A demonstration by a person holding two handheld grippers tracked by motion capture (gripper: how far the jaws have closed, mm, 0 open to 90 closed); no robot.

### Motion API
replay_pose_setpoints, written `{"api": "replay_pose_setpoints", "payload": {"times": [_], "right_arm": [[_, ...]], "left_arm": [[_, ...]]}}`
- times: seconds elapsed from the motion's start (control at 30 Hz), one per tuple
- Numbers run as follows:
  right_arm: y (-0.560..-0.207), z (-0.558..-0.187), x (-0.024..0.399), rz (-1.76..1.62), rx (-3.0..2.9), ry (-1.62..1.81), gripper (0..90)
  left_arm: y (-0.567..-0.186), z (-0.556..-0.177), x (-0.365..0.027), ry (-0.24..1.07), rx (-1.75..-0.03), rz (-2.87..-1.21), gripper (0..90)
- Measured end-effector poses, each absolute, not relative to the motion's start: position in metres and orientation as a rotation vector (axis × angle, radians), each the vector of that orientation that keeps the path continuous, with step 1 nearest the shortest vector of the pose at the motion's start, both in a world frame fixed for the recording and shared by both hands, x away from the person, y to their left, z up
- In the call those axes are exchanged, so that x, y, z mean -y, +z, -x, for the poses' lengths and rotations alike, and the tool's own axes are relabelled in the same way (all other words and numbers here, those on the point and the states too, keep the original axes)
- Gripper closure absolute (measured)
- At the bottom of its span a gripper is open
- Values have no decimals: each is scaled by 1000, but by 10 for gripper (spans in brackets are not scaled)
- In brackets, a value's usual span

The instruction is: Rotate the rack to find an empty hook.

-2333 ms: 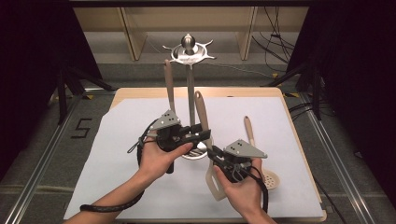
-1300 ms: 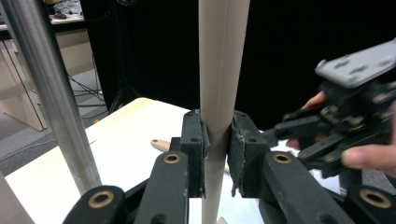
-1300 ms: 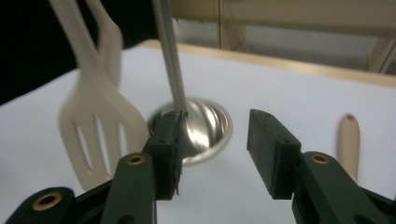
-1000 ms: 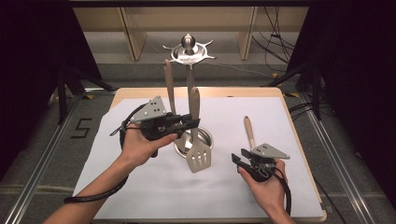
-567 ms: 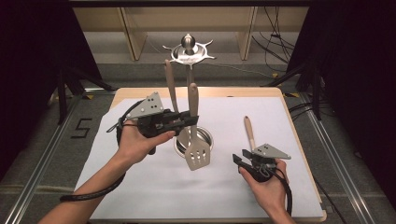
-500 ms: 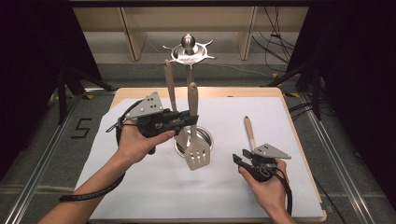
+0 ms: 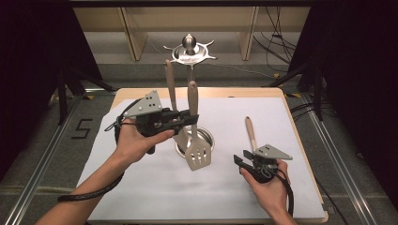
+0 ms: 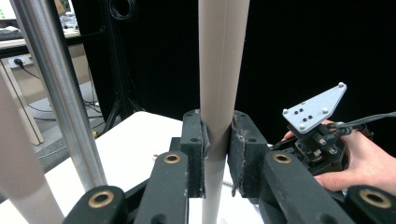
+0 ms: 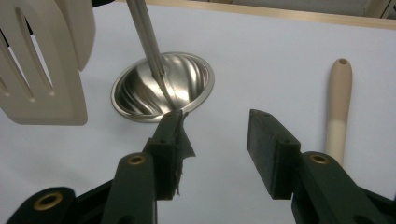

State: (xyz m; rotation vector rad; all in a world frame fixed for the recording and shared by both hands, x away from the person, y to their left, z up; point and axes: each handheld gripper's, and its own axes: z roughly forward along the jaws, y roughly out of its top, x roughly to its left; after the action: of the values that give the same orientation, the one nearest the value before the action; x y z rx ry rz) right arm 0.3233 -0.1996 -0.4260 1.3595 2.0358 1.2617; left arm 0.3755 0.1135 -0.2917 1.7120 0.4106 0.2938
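Note:
My left gripper (image 7: 191, 117) is shut on the beige handle of a slotted spatula (image 7: 198, 157), which hangs upright beside the pole of a metal utensil stand (image 7: 189, 52). In the left gripper view the jaws of that gripper (image 8: 216, 154) press the handle (image 8: 220, 70) from both sides. The spatula head (image 9: 42, 70) hovers just above the stand's round base (image 9: 163, 88). My right gripper (image 7: 241, 161) rests low at the front right, open and holding nothing (image 9: 215, 135). A second beige utensil (image 7: 169, 84) hangs from the stand.
Another utensil with a beige handle (image 7: 250, 133) lies on the white sheet beside my right gripper; this handle (image 9: 338, 107) is just right of the open jaws. The stand's pole (image 8: 56, 93) rises close to the left gripper. The wooden table edge (image 7: 244, 90) runs behind.
The right gripper has left the spatula and drawn back to the front right. The left gripper has lifted the spatula off the sheet; over the last second it has barely shifted.

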Motion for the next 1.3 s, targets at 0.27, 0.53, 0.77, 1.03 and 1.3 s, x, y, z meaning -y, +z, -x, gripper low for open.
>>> {"api": "replay_pose_setpoints", "payload": {"times": [0.27,0.53,0.77,1.03,1.3], "right_arm": [[-427,-326,200,-1345,-2042,1253,565],[-424,-326,200,-1347,-2047,1254,564],[-424,-324,198,-1363,-2055,1249,564],[-424,-325,198,-1348,-2046,1272,564],[-423,-324,196,-1370,-2032,1287,564]], "left_arm": [[-286,-378,-114,301,-404,-1716,765],[-279,-381,-112,294,-388,-1718,765],[-275,-386,-111,285,-390,-1720,765],[-271,-392,-111,283,-395,-1717,765],[-274,-398,-112,268,-416,-1717,765]]}}
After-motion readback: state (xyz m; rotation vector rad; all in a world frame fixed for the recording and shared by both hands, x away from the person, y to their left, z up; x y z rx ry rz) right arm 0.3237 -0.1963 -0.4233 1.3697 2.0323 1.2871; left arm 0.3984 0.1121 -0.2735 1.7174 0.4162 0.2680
